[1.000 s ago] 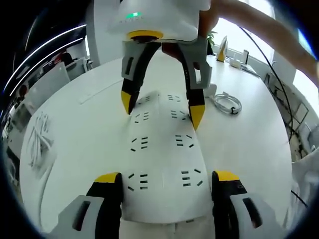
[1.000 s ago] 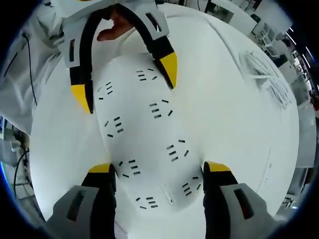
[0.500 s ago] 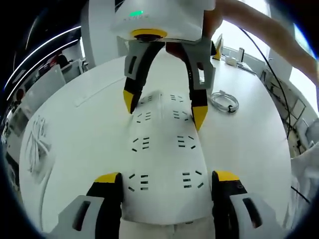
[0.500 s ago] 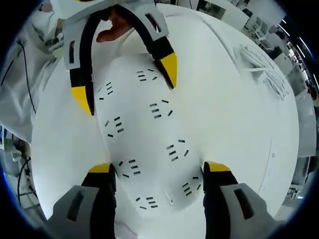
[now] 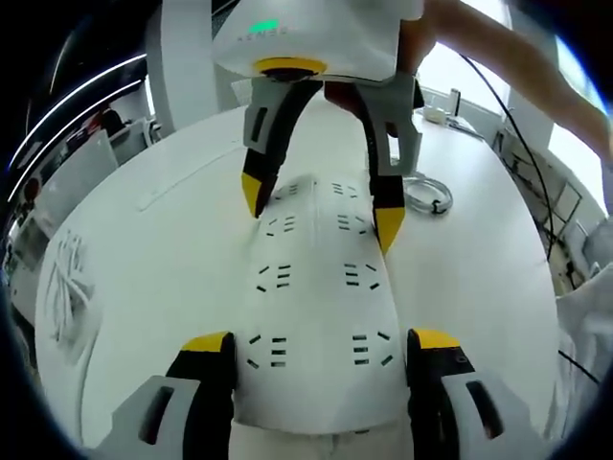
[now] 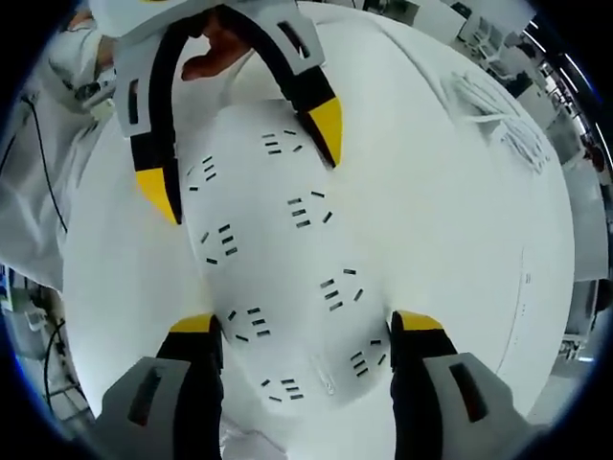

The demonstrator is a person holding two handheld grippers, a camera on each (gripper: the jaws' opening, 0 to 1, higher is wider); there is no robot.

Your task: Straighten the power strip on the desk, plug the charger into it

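In the left gripper view, we are looking down the white power strip lying on the white desk. Our left gripper is straddling its near end, jaws spread wide, one yellow tip on each long edge; whether the tips are pressing the sides we cannot tell. The strip's near end is running out under the frame. At the far end the right gripper is bracketing it, jaws equally wide. A coiled cable is lying just beside that end; any charger on it is too small to make out.

In the right gripper view, the right gripper is straddling the strip, and the left gripper is facing us, a hand partly hidden behind it.
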